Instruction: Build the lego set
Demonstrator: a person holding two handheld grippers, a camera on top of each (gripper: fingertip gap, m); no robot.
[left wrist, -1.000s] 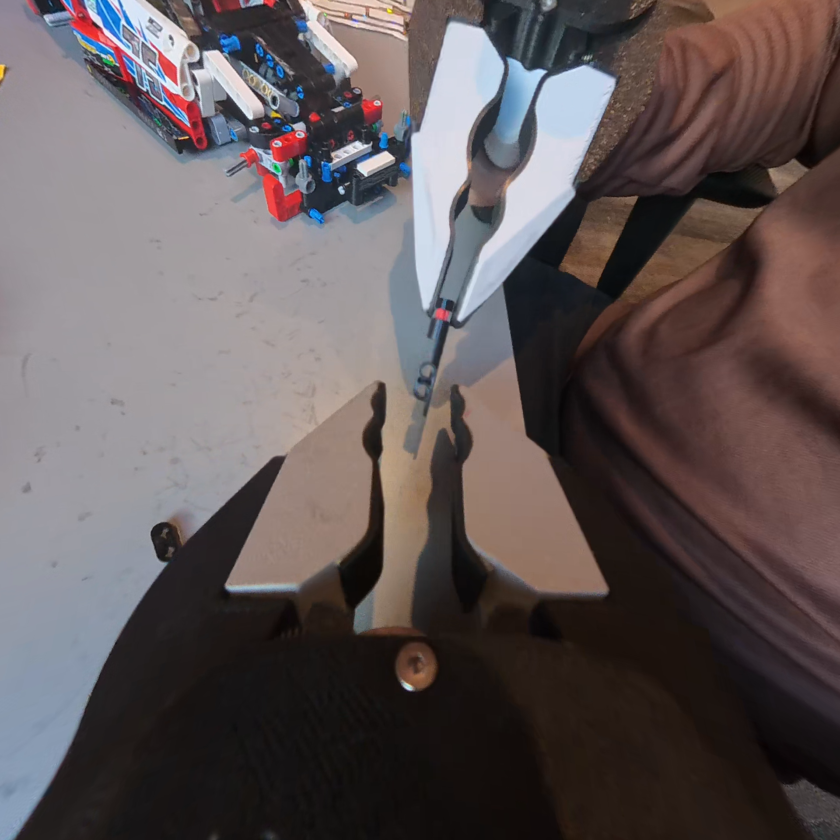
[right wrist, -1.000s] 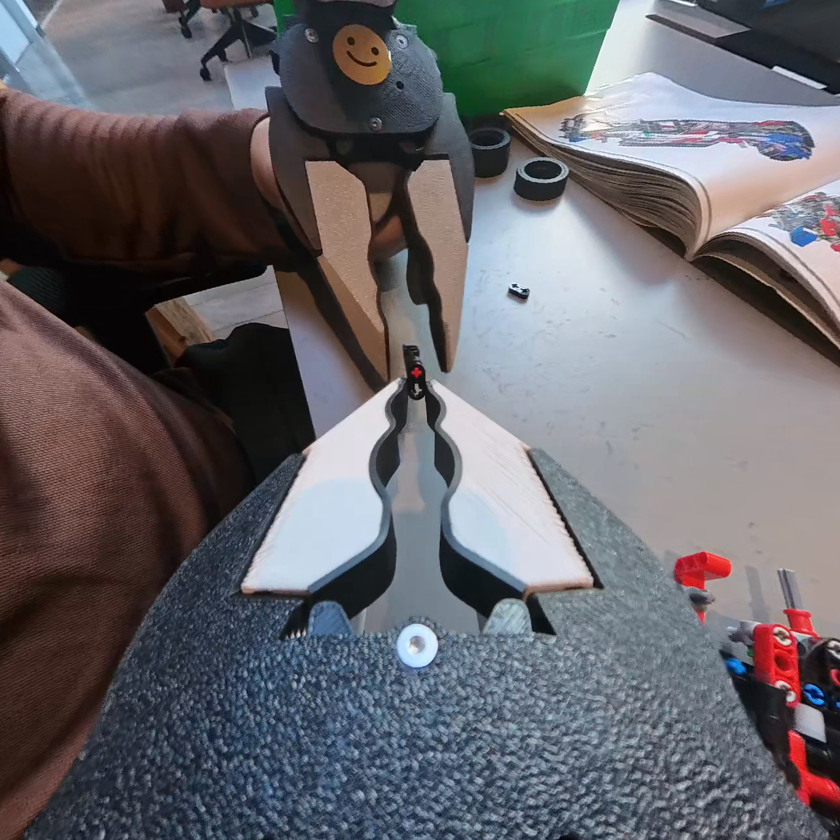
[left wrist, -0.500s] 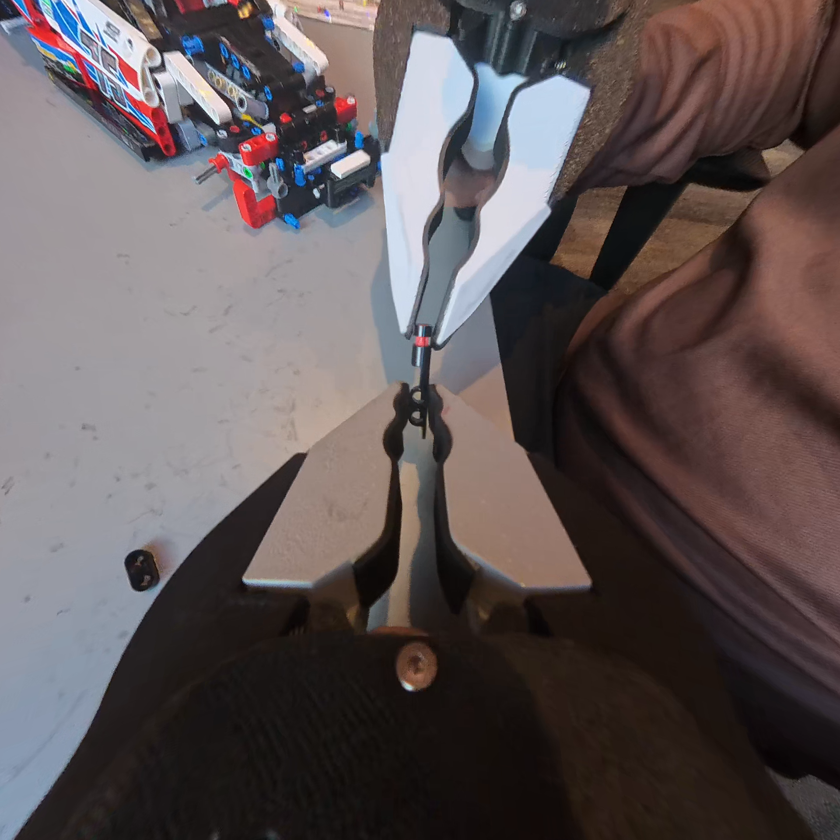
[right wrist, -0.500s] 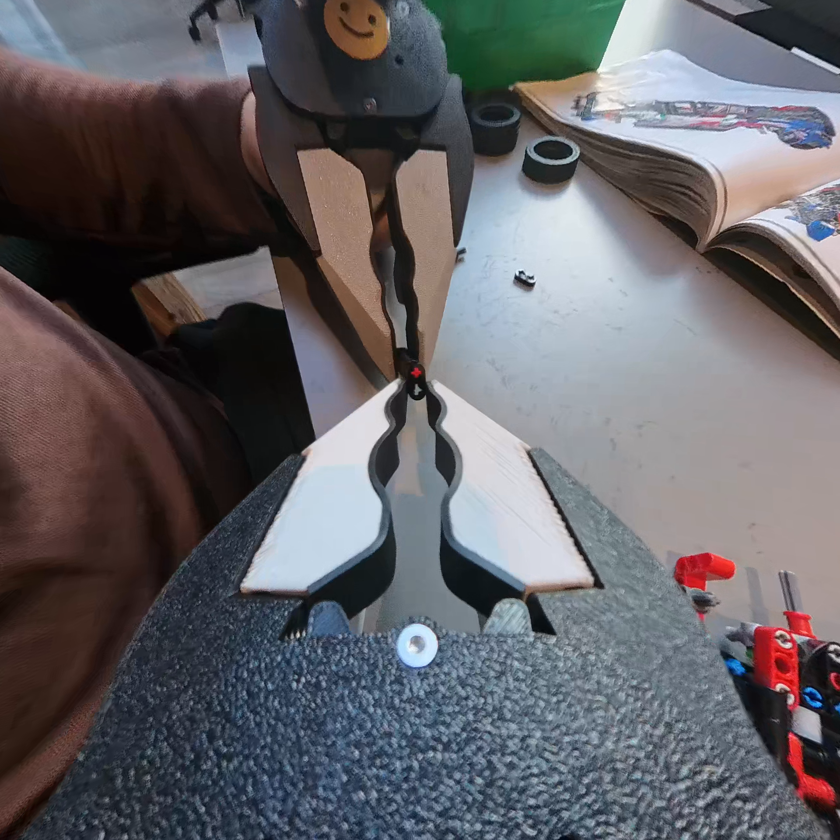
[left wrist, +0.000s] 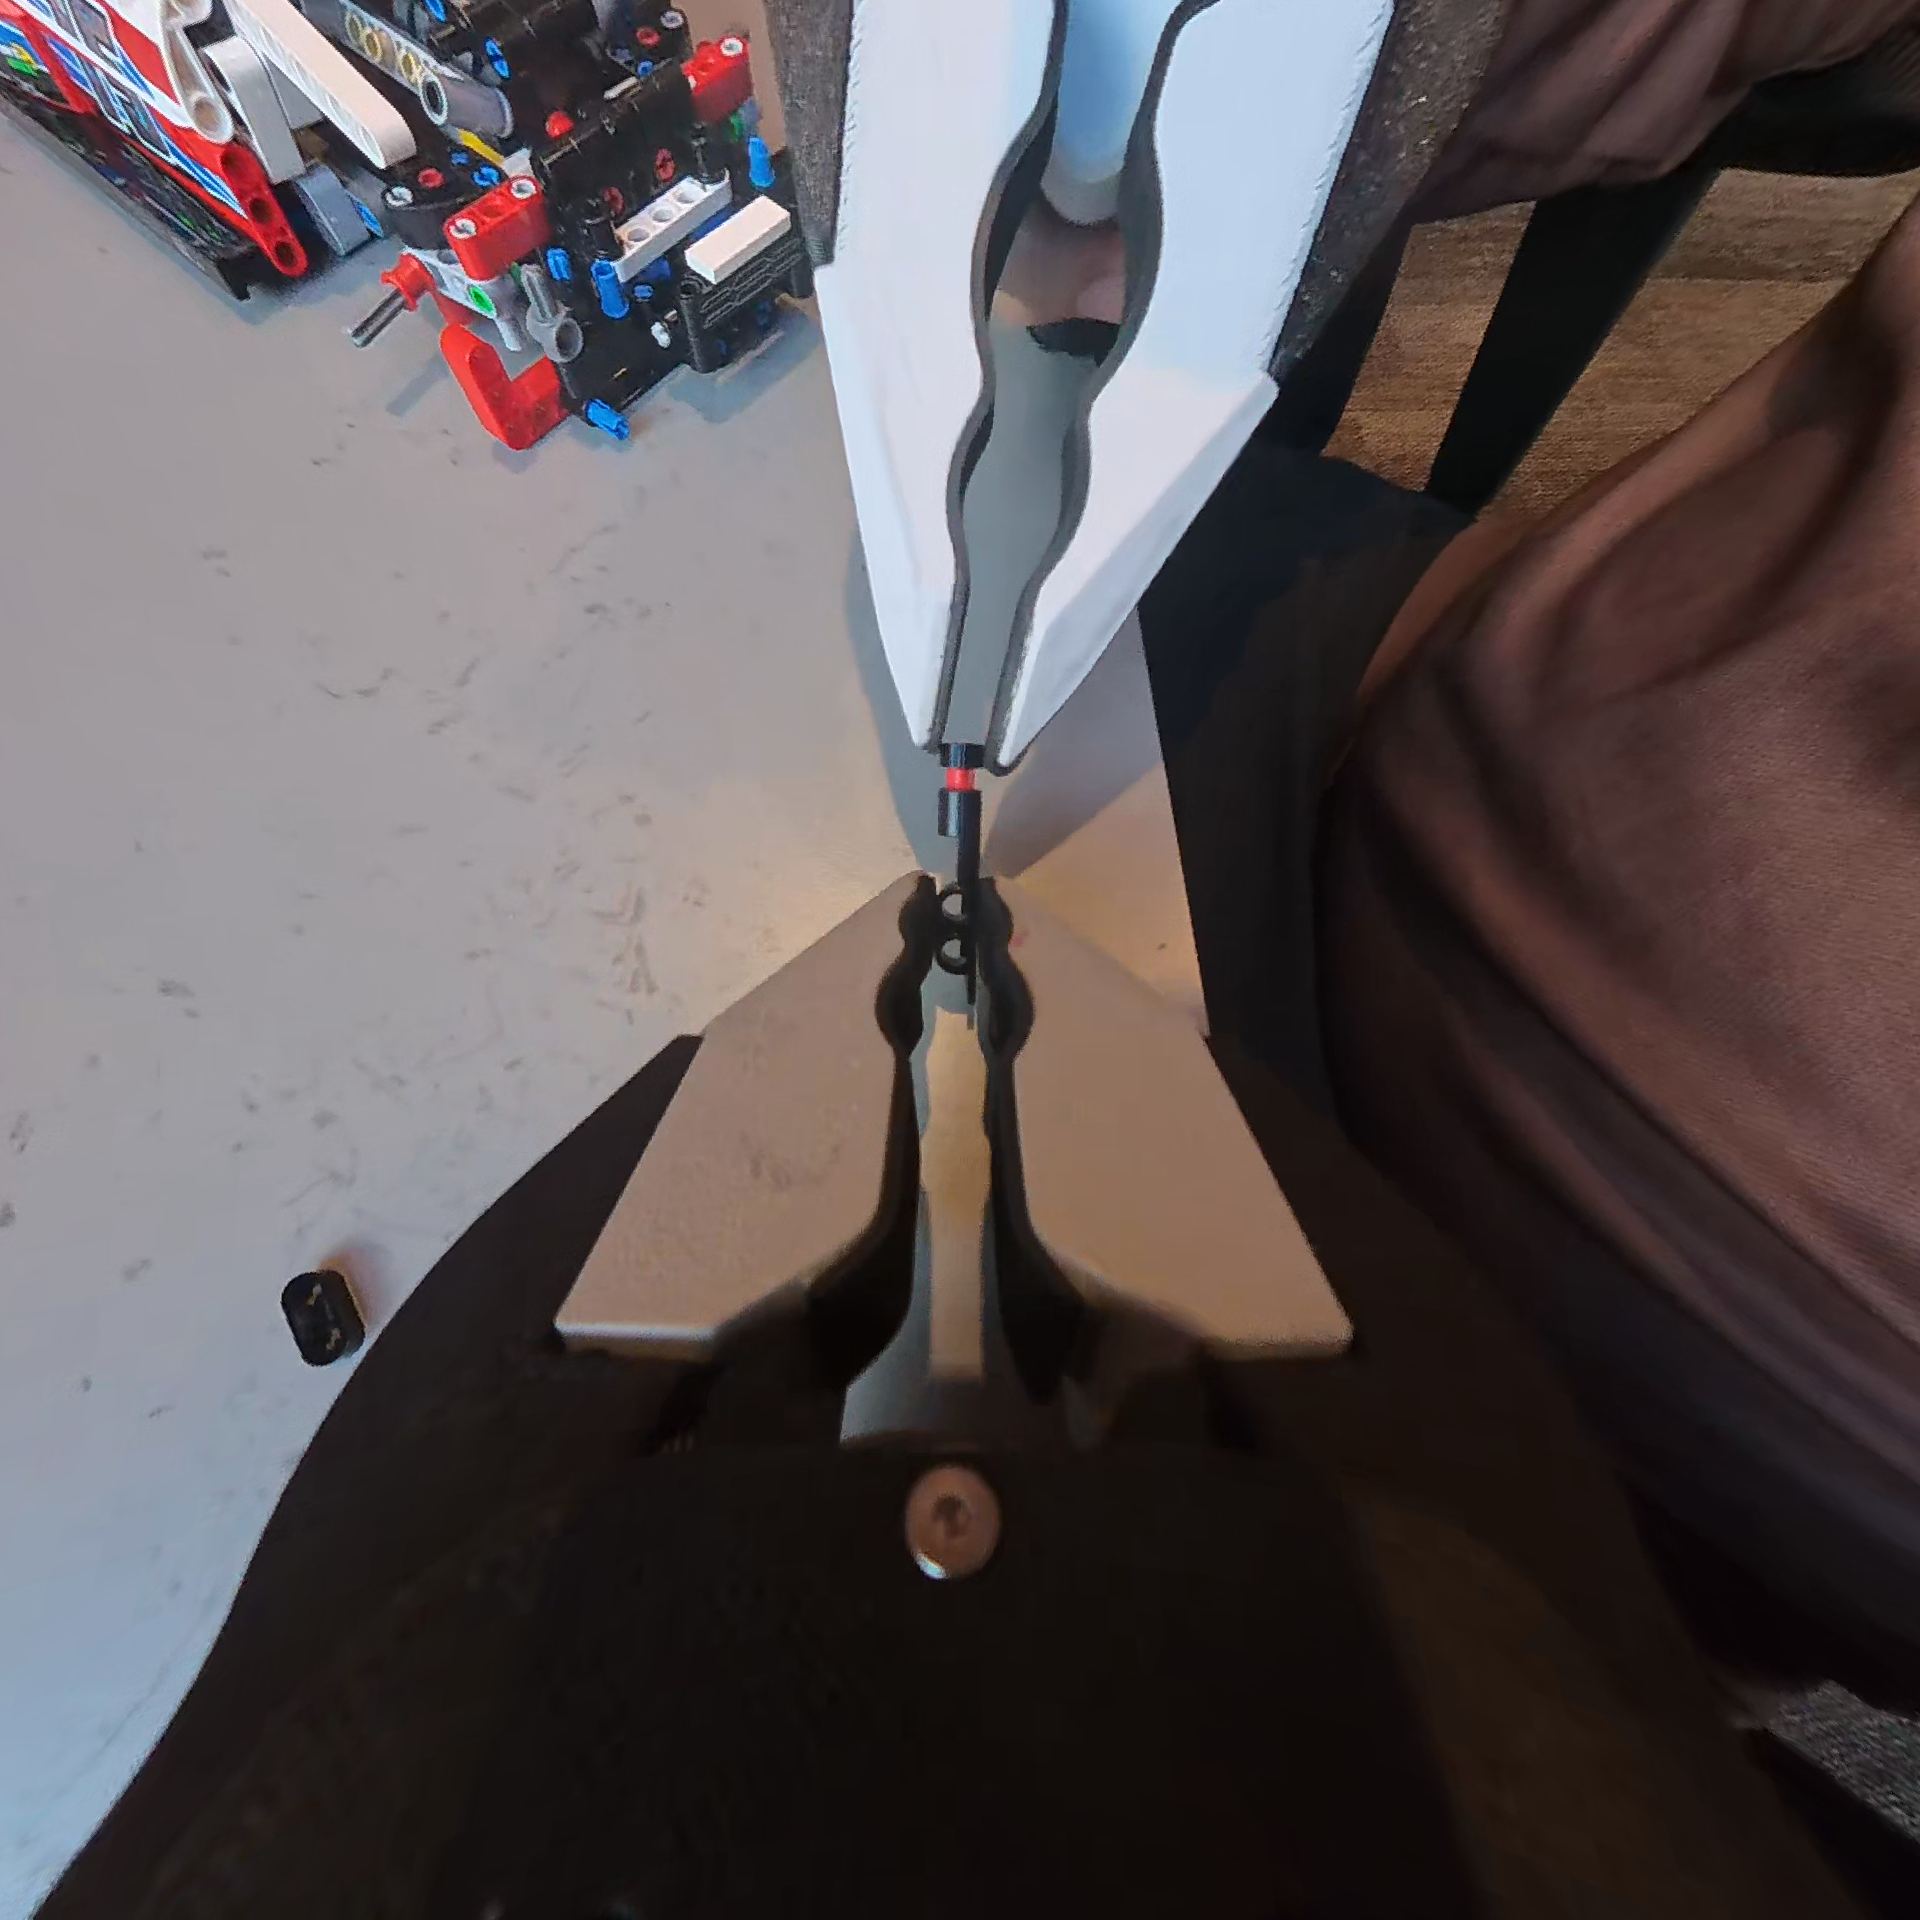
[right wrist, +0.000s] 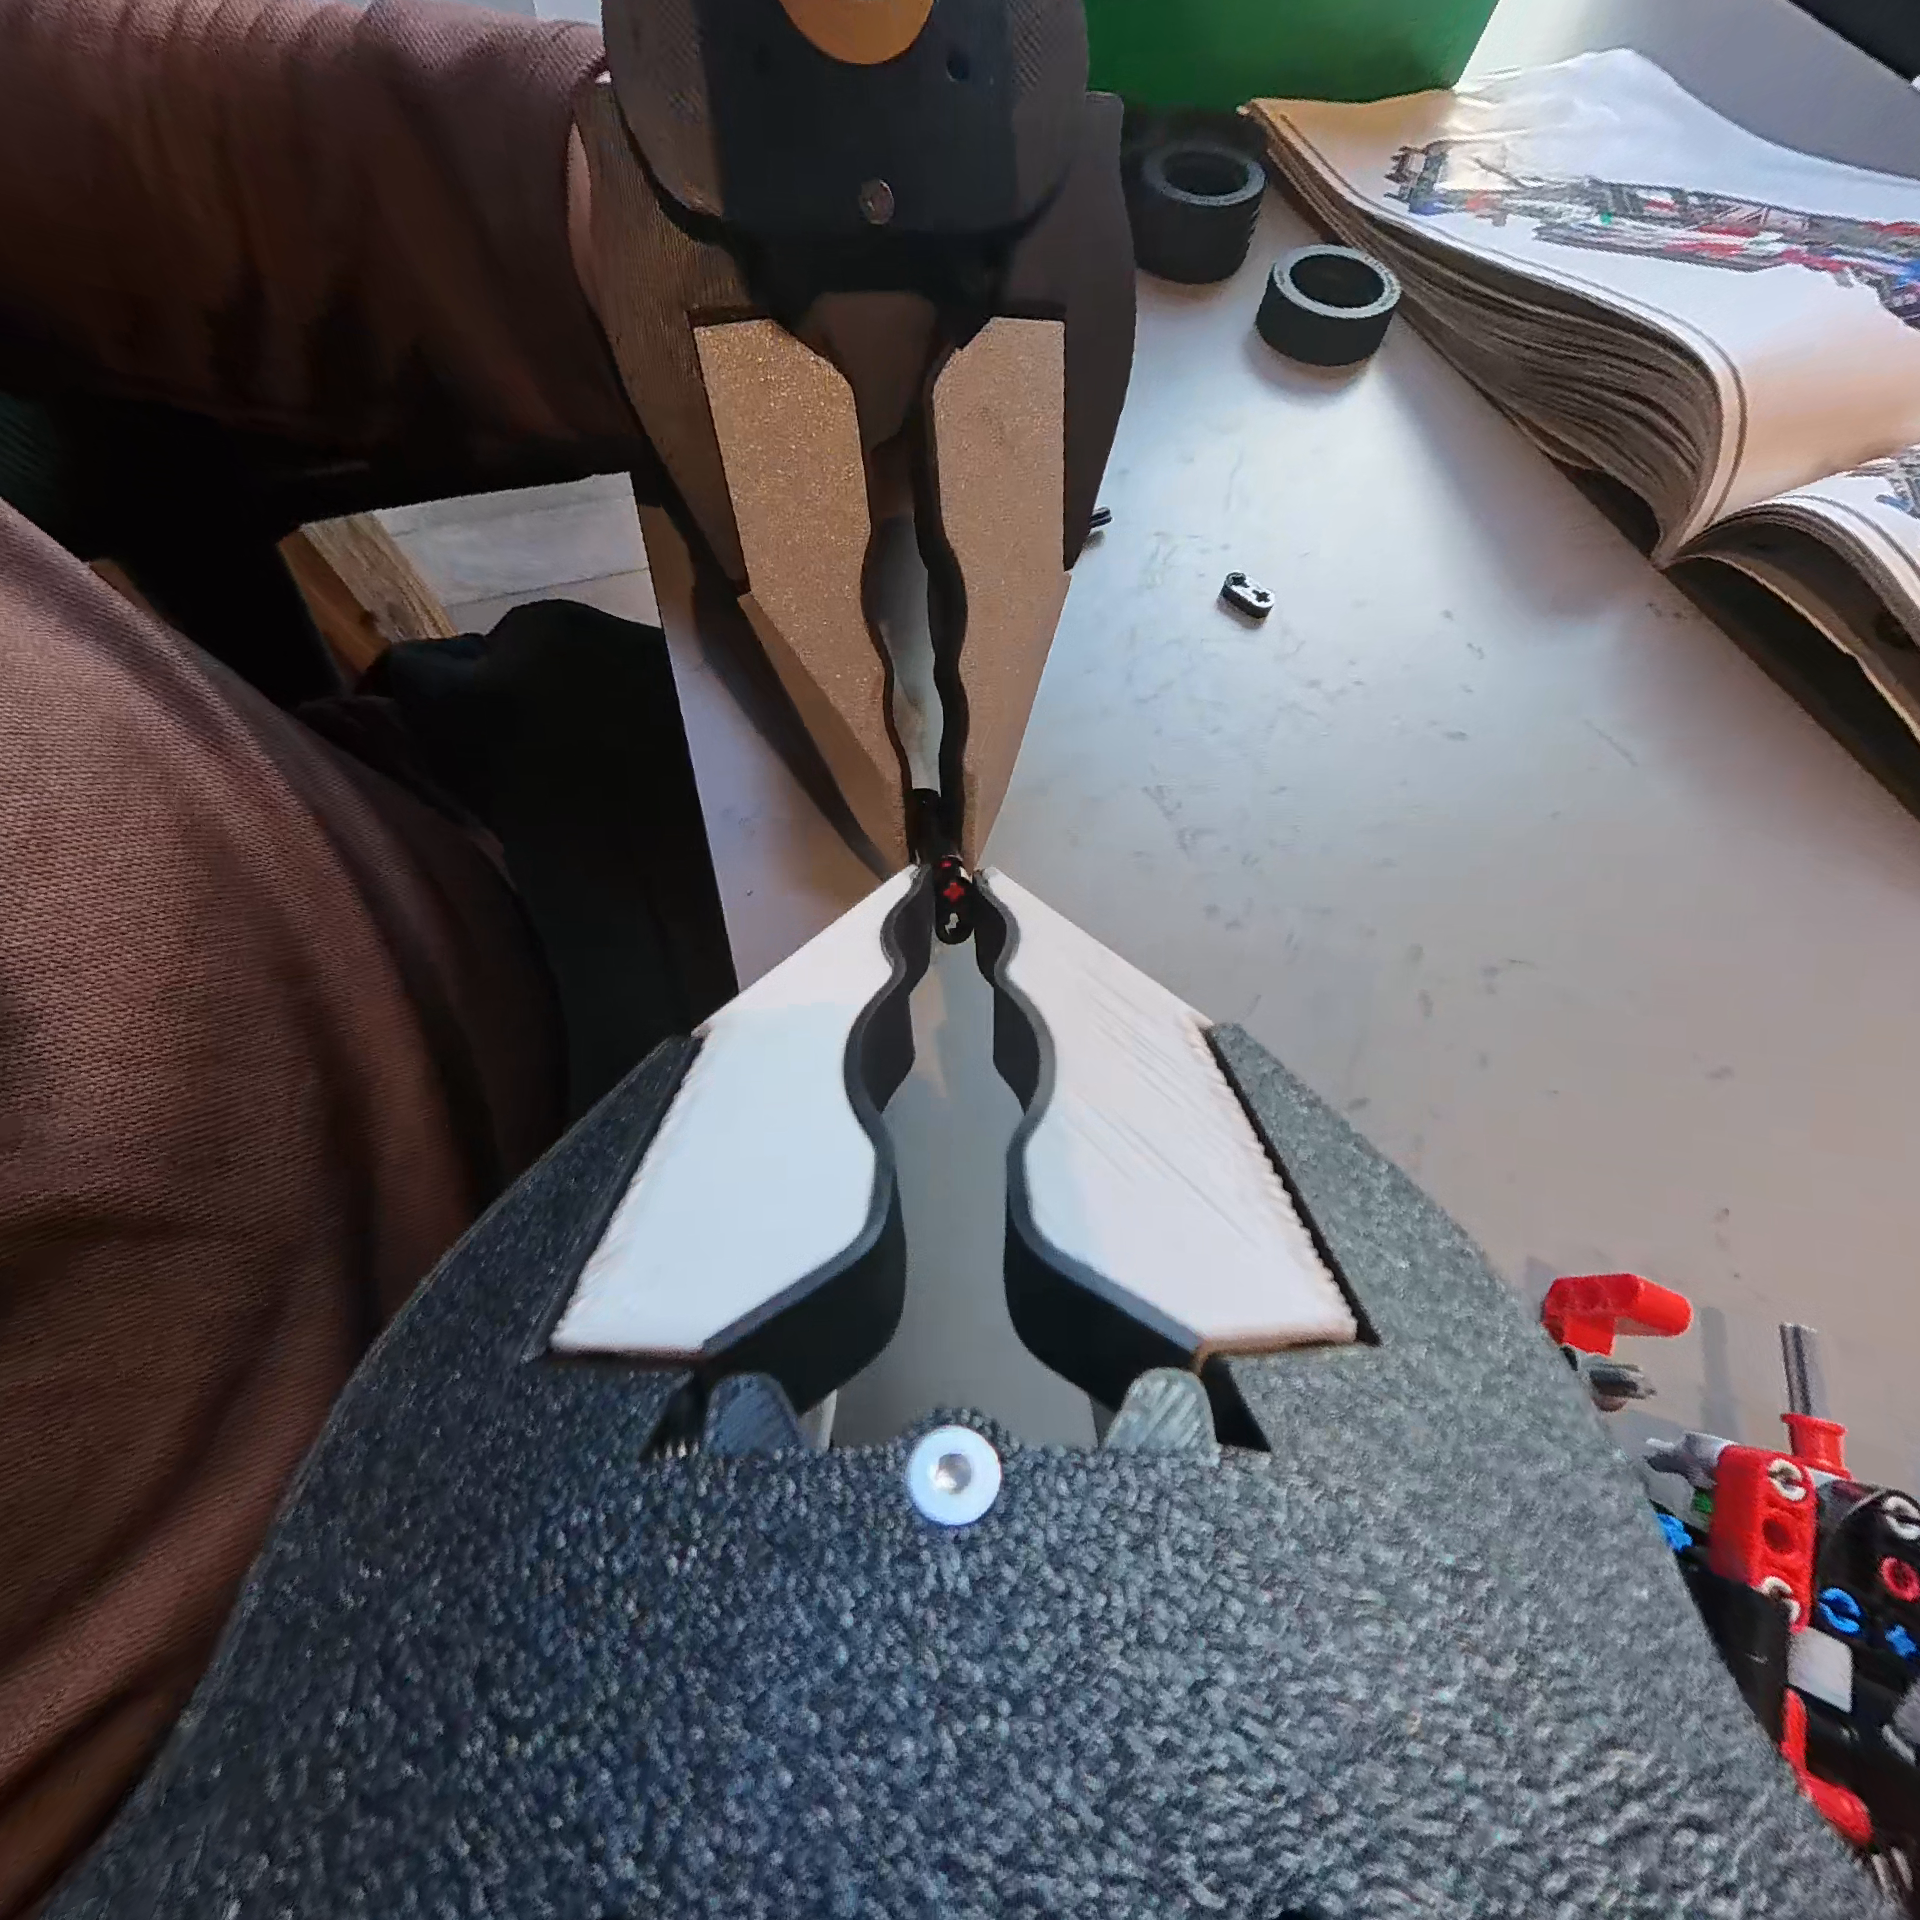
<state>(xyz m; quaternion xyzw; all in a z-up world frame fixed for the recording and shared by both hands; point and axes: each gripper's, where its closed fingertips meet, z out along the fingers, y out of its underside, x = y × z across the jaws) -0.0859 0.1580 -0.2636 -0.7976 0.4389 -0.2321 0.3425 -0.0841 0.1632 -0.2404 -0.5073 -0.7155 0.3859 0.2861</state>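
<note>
Right tool (right wrist: 948, 902): clamped on your black axle (left wrist: 966, 842). Left tool (left wrist: 954, 940): clamped on its two-hole connector (left wrist: 952, 930), above the bench's near edge. Part-built model (left wrist: 582, 208) unfinished at far edge; much assembly left.

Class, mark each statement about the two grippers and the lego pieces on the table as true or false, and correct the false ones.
1. The right gripper is shut on the thin black axle. True.
2. The left gripper is wide open and holds nothing. False: its fingers close on a small black connector.
3. A loose small black piece lies on the table. True.
4. The instruction book is closed. False: it lies open.
5. Two black tyres stand near the book. True.
</note>
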